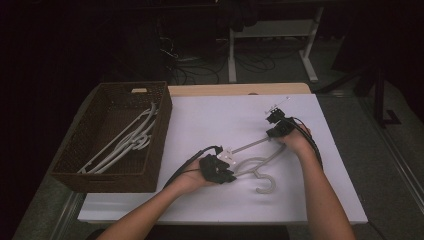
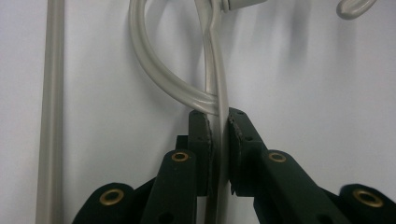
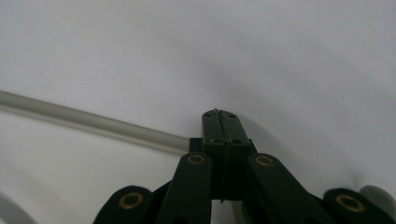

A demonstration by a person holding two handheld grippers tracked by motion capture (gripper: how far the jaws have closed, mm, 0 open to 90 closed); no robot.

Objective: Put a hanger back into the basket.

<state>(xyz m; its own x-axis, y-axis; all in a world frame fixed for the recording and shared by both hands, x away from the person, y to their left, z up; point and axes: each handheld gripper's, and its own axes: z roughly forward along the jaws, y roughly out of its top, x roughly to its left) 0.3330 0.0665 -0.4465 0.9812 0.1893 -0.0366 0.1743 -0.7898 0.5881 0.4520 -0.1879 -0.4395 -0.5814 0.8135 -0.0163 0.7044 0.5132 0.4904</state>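
Left gripper (image 2: 219, 133) is clamping the hanger (image 2: 217, 88); right gripper (image 3: 220, 122) fingers are pressing fully together on the surface (image 1: 210, 125).

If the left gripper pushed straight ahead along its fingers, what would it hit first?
The left gripper is shut on the hanger wire, so going on it would slide along that wire toward the neck and hook. Past that lies bare white table, though depth is hard to judge.
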